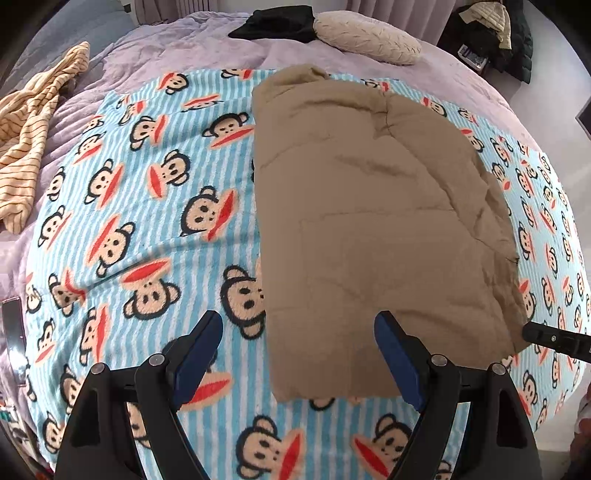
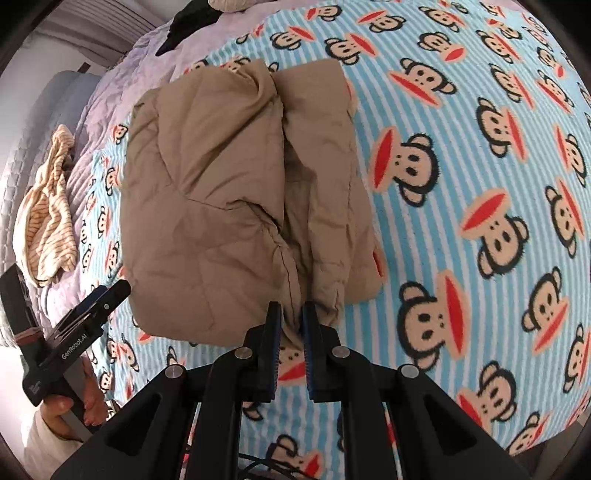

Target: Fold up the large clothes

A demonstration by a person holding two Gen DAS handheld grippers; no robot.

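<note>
The left gripper (image 1: 298,354) stands wide open above the bed with nothing between its blue pads (image 1: 199,354); below it lie the near left corner of the coat (image 1: 369,221) and the blanket (image 1: 129,221), and neither pad touches cloth. In the right wrist view that same gripper (image 2: 107,291) shows at the left edge, held in a hand (image 2: 70,406), just beside the coat's near left side. The right gripper (image 2: 291,314) is nearly closed, its jaws a narrow slit apart, and a bunched bit of the coat's near edge (image 2: 291,321) sits pinched between them. The coat, a tan padded garment, lies folded into a long bundle on the monkey-print blanket, with a deep crease running down its length and a sleeve-like fold (image 2: 325,184) along its right side. Well apart, at the bed's far left, lies a striped garment (image 1: 33,129); a black cloth (image 1: 277,24) and a round pillow (image 1: 369,38) rest near the far end.
</note>
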